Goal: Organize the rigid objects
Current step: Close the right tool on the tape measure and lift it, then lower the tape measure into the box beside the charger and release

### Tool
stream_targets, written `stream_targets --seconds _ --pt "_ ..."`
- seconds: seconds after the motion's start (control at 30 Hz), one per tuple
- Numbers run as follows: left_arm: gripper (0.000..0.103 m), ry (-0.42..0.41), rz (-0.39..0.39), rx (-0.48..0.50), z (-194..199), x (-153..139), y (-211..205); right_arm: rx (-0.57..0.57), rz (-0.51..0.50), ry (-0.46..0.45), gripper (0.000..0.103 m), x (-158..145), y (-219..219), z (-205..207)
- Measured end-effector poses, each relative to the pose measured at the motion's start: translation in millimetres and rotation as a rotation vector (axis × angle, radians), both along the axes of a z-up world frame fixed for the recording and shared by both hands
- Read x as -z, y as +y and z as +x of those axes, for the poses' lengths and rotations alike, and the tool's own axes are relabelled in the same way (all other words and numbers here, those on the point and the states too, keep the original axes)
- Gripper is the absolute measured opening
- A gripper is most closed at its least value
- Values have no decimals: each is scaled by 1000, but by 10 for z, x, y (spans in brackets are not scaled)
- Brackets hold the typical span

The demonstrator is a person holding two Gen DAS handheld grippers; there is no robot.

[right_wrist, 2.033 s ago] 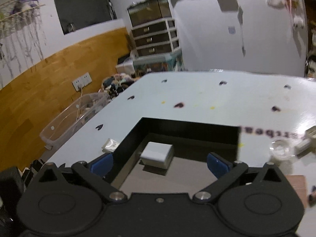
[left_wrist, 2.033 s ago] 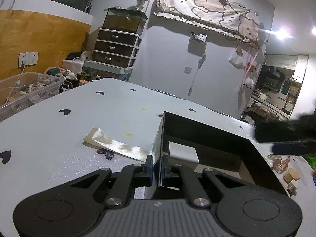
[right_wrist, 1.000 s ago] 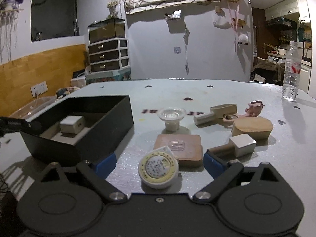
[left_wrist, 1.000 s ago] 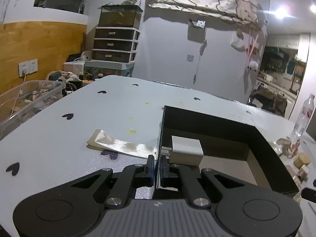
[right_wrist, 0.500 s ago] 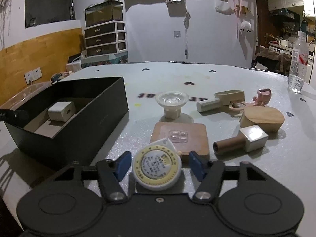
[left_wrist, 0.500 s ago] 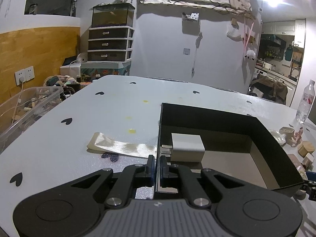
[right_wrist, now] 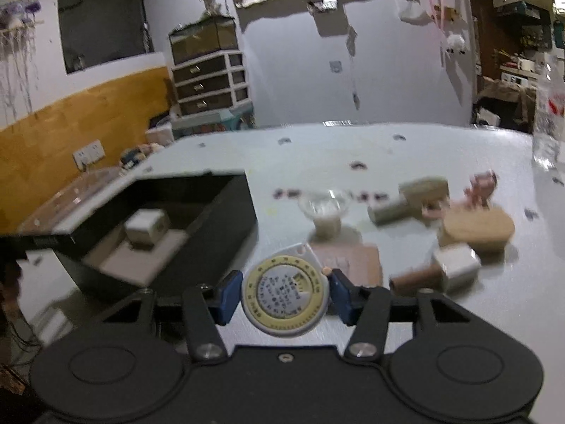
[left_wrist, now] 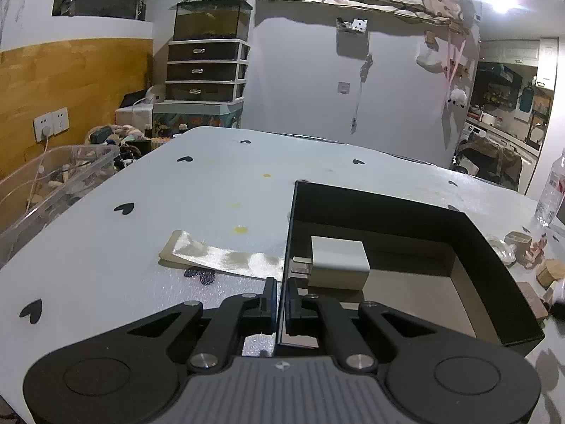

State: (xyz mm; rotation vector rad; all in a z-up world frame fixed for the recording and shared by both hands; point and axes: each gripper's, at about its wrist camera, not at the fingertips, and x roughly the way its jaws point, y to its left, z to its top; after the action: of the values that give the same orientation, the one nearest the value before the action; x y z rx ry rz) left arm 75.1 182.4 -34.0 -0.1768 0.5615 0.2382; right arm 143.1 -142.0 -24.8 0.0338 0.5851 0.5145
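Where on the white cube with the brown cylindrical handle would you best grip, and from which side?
Grip the white cube across two flat opposite faces, coming from above. Its parallel faces seat flat pads; the brown cylindrical handle lies on the table and could roll.

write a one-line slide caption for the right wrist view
Right hand-held gripper shut on a round tape measure, black box with a white charger at left.

In the motion-blurred right wrist view, the small wooden pieces right of the black box smear together, the water bottle is cut by the frame edge, and the round tape measure dial's print is unreadable.
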Motion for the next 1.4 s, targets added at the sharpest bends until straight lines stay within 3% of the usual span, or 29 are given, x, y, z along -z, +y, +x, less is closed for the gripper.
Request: stream_targets --seconds 0.17,0.33,0.8,1.0,1.1,1.13,1.3,1.4 --pt "4 4 -8 -1 9 0 18 -102 17 -29 55 -313 240 181" --pt "3 20 1 6 45 7 16 -241 -4 -1 55 -428 667 395" --pt "3 37 19 48 107 31 21 -496 -282 175 55 -158 1812 999" --pt "4 41 19 69 101 30 35 -520 -360 191 55 -70 1998 1142" --pt "3 57 32 77 117 14 22 -497 -356 178 56 -63 2043 1211" --pt "3 59 33 78 122 10 24 -487 -358 172 62 -62 2050 1225" --pt "3 62 28 67 124 11 18 -474 -329 186 71 -82 2002 1248" --pt "3 62 24 58 132 5 11 -468 -311 181 71 -124 1941 1236"
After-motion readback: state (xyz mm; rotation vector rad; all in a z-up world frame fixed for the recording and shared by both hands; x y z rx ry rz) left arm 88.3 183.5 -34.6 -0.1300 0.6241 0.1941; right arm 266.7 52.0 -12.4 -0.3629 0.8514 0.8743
